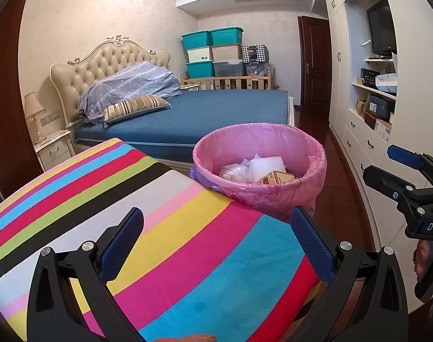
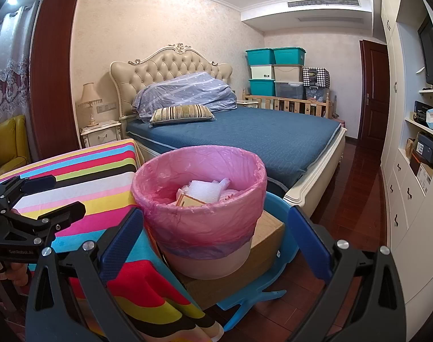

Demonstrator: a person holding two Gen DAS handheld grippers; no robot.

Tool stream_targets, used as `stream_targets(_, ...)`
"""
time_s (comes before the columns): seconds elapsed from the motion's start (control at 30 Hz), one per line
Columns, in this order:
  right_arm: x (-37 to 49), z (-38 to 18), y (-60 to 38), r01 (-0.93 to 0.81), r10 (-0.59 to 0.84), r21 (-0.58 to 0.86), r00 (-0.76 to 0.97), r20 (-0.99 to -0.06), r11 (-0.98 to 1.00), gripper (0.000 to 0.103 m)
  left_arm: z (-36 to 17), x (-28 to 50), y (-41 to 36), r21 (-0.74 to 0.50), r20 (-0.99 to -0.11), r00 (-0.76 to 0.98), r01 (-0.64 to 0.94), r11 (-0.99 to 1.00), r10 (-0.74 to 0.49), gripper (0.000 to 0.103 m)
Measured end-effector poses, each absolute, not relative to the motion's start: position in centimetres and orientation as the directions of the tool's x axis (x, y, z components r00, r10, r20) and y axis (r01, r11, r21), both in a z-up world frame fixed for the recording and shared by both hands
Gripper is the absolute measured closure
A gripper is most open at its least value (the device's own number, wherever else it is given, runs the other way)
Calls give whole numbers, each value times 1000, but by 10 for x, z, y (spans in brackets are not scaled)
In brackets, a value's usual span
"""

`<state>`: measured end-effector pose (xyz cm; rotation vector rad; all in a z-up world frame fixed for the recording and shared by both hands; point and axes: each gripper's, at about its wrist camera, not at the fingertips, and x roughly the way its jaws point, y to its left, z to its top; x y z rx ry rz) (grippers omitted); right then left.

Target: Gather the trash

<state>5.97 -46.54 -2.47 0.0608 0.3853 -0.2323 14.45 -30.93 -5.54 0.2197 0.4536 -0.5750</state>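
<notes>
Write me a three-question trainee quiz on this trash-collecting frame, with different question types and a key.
1. True or false: the left gripper holds a piece of trash.
2. What does the trash bin stand on? A) the bed B) a cardboard box C) the striped cloth
3. Fill in: the bin's liner is ___ in colour.

Key:
1. False; both it and the right gripper are open and empty.
2. B, the cardboard box, which sits on a blue stool.
3. Pink.
</notes>
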Motion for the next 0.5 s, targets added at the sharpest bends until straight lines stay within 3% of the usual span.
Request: stream_targets(0.5,65,-24,-449,229,-210,3,897,-389,973,5,-50,142,-291,2,-471,734,557,831,-490,6)
